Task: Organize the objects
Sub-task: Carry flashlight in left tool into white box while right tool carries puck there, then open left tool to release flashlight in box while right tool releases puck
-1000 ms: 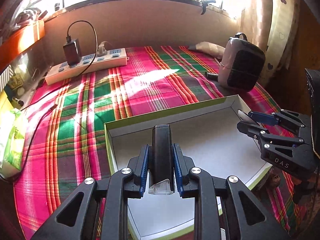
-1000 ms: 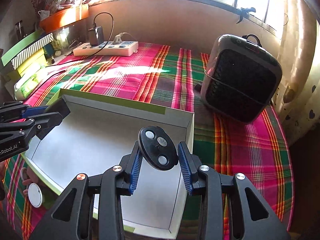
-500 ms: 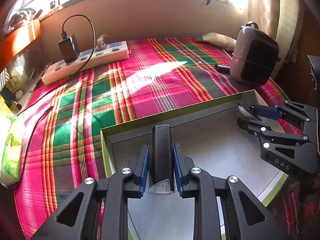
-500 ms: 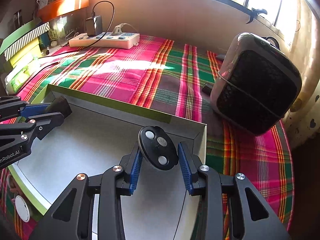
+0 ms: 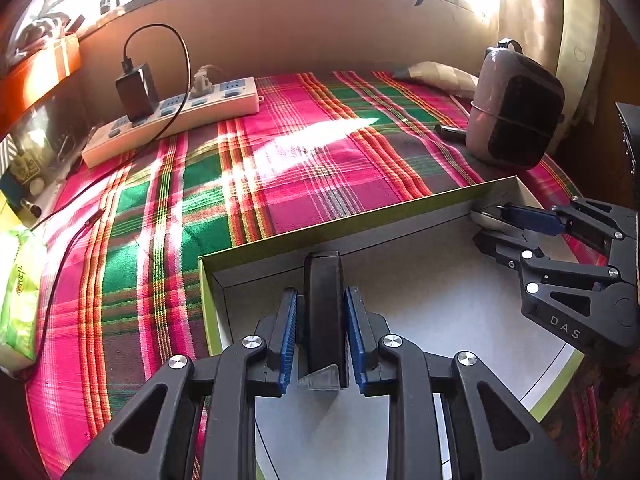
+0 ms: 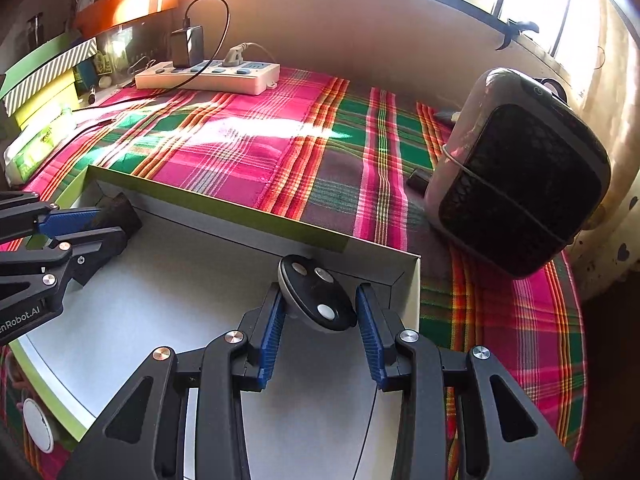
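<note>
While both grippers hang over the white box [image 5: 420, 308], the left gripper [image 5: 322, 336] is clamped on a black bar [image 5: 323, 312] at its 11 o'clock corner. Right gripper [image 6: 318, 320] is clamped on a black disc [image 6: 316, 298], 1 o'clock corner. Heater [image 6: 520, 188] at 2 o'clock on the plaid cloth [image 5: 280, 168]; power strip [image 5: 172, 120] at 10.

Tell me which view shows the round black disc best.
The right wrist view. There the round black disc faces the camera between the right tool's pads, its three pale spots plain, over the white box. In the left wrist view only a thin edge of it shows, near the box's far corner.
</note>
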`<state>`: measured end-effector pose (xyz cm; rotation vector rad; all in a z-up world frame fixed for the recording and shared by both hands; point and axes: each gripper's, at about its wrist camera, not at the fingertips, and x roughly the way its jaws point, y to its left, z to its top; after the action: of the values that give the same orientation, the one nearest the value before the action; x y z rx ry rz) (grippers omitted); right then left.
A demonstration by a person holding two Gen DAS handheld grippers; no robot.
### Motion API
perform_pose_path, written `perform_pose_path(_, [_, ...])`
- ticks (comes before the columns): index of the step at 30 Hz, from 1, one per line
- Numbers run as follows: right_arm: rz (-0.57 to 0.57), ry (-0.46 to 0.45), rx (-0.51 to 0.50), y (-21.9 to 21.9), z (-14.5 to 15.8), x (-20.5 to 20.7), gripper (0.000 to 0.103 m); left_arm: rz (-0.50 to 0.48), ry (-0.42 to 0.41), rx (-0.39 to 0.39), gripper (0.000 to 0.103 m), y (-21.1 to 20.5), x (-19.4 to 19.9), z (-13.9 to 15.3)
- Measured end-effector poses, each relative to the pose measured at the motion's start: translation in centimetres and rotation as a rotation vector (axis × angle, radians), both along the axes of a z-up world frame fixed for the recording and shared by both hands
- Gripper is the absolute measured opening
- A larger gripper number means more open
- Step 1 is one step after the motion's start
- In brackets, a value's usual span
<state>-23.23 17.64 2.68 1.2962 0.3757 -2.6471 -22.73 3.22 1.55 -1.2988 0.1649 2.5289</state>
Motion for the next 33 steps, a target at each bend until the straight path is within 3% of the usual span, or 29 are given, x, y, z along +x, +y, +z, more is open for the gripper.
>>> perform_pose_path(7, [-0.004, 0.000, -0.005, 0.0, 0.0, 0.0, 0.041, -0.003, -0.002, 0.009, 0.027, 0.1, 0.1, 0.0])
perform_pose_path(12, [-0.003, 0.011, -0.007, -0.2, 0.0, 0.3, 0.055, 0.006, 0.001, 0.014, 0.034, 0.0, 0.3, 0.2])
perform_pose_path(33, [-0.041, 0.067, -0.079, 0.7, 2.3, 4.6, 0.057, 0.039, 0.079, 0.071, 0.039, -2.3, 5.1, 3.3])
